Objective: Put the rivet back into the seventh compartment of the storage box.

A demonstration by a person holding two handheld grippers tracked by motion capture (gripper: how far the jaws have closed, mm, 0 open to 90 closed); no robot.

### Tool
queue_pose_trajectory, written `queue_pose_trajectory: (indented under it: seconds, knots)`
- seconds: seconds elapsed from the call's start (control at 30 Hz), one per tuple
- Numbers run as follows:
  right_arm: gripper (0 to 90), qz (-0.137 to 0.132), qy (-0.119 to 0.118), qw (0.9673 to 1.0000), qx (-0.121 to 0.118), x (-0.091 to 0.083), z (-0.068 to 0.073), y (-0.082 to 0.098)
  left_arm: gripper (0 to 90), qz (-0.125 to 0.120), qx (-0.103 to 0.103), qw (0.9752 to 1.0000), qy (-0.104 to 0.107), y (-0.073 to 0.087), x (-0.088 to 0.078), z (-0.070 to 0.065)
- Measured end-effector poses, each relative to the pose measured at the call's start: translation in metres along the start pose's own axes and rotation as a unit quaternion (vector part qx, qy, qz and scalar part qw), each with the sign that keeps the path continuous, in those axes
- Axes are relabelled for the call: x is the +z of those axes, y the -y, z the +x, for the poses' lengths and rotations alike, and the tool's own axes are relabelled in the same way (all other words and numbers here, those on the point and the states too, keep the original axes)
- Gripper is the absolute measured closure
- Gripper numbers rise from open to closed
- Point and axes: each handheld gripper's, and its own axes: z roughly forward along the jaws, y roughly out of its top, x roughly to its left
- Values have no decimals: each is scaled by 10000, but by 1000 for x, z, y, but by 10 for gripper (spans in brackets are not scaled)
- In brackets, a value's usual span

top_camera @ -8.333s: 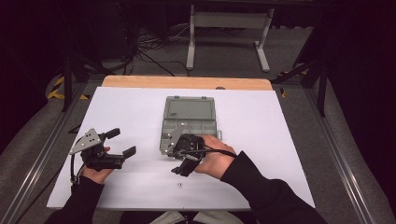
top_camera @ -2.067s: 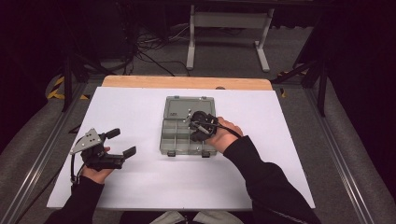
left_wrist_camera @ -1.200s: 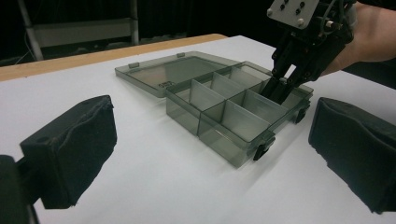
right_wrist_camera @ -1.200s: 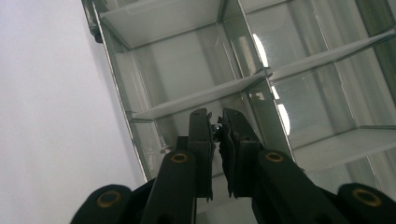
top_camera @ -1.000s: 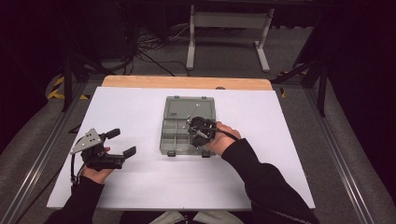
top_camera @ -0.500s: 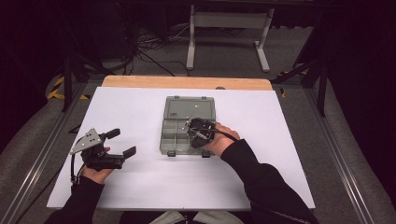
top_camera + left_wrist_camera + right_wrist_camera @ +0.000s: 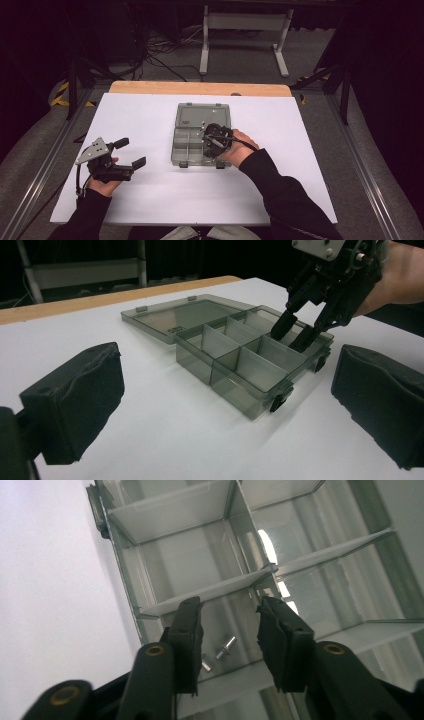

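Right hand-held gripper (image 7: pixel 207 140) over box (image 7: pixel 192 132), white table (image 7: pixel 300 150)

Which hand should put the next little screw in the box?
Probably the right: its gripper already hangs over the compartment box, jaws open above two small screws. The left gripper rests away on the table.

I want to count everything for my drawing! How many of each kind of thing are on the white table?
Grippers: 2, the left gripper and the right gripper
Clear plastic boxes: 1, the box with its lid open
Small metal screws: 2, the screws in one compartment of the box
Total: 5
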Motion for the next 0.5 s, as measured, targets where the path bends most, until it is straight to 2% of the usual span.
queue_pose_trajectory:
  seconds: [0.13,0.27,0.4,0.5]
  knots:
    - [543,-105,69,9999,-2,-7,1,1,4,-3,-22,10000,-8,0,1,0]
    - [485,-397,137,9991,35,-18,3,1,1,-4,-85,10000,27,-1,1,2]
    - [412,-657,198,9976,5,-28,6,4,0,52,-31,10000,-6,-5,-2,5]
    - [364,-793,220,9966,39,-35,7,7,0,140,94,9998,-124,-7,-3,5]
